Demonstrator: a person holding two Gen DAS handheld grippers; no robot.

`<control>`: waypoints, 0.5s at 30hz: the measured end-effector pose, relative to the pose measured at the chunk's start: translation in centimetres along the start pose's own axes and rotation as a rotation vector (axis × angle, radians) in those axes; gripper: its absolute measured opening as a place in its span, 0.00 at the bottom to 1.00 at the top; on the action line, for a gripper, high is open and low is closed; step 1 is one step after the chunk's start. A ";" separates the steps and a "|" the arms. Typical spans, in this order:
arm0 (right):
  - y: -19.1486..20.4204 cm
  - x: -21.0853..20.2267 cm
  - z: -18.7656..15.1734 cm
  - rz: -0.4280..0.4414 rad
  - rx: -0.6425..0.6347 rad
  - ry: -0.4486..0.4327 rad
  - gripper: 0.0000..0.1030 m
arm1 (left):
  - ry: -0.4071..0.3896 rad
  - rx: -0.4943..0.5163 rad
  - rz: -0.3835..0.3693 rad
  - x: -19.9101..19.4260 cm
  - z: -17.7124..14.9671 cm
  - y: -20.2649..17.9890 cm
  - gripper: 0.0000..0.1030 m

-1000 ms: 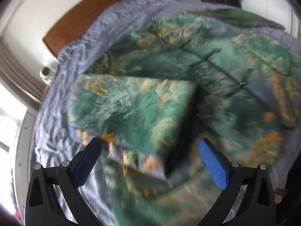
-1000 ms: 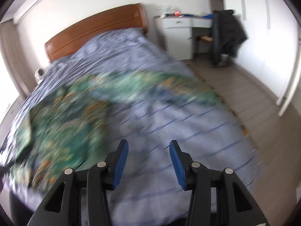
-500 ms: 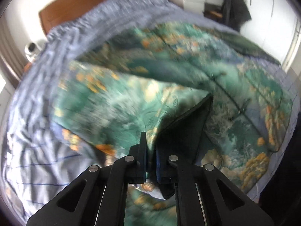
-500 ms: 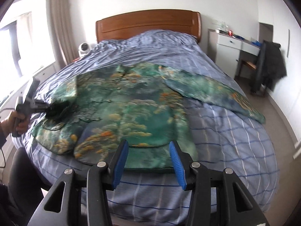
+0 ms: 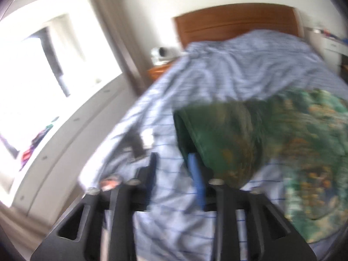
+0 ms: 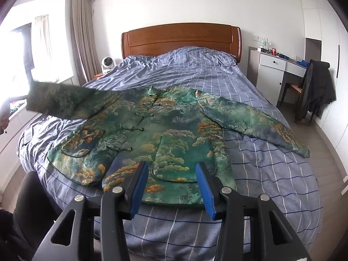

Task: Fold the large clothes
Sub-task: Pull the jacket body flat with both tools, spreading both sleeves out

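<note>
The green jacket (image 6: 152, 134) lies front-up across the bed (image 6: 271, 174), sleeves running left-right, its left sleeve (image 6: 65, 100) lifted beside the spread left tool (image 5: 174, 174), while the spread, empty right tool (image 6: 171, 184) hovers at the near hem.

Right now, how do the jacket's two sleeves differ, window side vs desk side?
Window-side sleeve is raised off the duvet, stretched outward and blurred. Desk-side sleeve lies flat on the duvet, sharp and angled down. Both share the green-and-orange print.

Right gripper (image 6: 171, 181) jaws apart.
</note>
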State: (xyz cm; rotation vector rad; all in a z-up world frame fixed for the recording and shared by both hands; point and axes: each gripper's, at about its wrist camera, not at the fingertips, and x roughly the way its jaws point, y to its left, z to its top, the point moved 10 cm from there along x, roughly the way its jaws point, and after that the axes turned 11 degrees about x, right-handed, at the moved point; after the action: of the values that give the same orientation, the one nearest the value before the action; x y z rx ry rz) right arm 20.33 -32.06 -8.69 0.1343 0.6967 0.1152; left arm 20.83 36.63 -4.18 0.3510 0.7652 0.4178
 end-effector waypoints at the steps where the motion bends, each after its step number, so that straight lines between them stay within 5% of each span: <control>1: 0.1 -0.1 0.2 0.005 0.003 -0.006 0.45 | -0.002 -0.023 0.012 -0.4 -0.5 0.6 0.54; 4: 0.3 -0.5 0.6 0.014 0.003 -0.024 0.45 | 0.000 -0.060 -0.016 -1.8 -1.9 0.0 0.57; 6: 0.4 -0.9 1.2 0.016 0.000 -0.036 0.45 | -0.011 -0.072 -0.060 -2.6 -2.7 -1.3 0.69; 15: -0.4 -3.2 3.9 -0.057 -0.034 -0.134 0.66 | -0.123 -0.054 -0.370 -10.7 -2.0 -17.6 0.95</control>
State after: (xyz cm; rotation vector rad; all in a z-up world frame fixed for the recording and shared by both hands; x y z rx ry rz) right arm 20.40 -33.31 -3.78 0.0889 0.5644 0.0630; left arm 16.55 16.62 -7.10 0.1764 0.6795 0.0675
